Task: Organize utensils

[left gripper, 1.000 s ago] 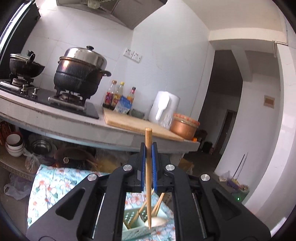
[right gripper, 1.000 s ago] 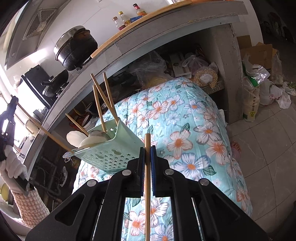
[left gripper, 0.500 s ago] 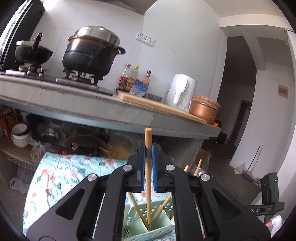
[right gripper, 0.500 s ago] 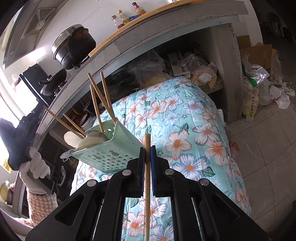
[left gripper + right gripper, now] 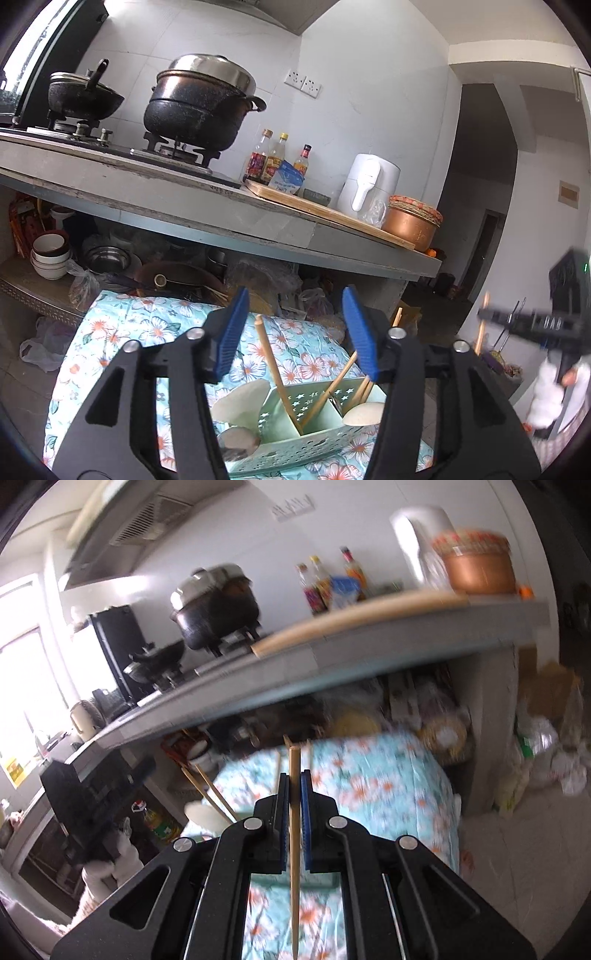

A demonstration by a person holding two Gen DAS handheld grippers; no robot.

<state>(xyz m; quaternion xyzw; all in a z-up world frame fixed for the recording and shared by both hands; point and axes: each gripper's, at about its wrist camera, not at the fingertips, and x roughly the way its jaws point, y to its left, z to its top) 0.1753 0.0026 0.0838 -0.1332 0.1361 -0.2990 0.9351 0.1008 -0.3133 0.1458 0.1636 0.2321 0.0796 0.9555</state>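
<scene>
Over the green utensil caddy (image 5: 295, 421), my left gripper (image 5: 295, 332) now has its jaws spread wide with nothing between them. Half a second ago they were pinched on a chopstick; that released chopstick (image 5: 275, 365) now stands tilted in the caddy's middle compartment, its top leaning toward the left jaw. I judge that placement done, so the left side is free to withdraw.

My right gripper (image 5: 294, 812) has swung up and toward the caddy since the last frame, and its view is smeared with motion blur. Its jaws remain clamped tight on a second chopstick (image 5: 294, 849), held upright along the fingers. That one looks to be next for the caddy, though I can't see the caddy clearly from that side, only chopstick tops past the jaws.

The caddy also holds more chopsticks (image 5: 332, 384) in the right-hand compartment and pale spoons (image 5: 242, 398) at its ends. It sits on a floral cloth (image 5: 122, 332), near the cloth's front edge. Behind runs a concrete bench (image 5: 221, 225) carrying a gas stove with a black pot (image 5: 199, 107), sauce bottles (image 5: 277, 162), a white kettle (image 5: 367, 188) and a copper bowl (image 5: 412, 225). Bowls and bags crowd the shelf beneath.
</scene>
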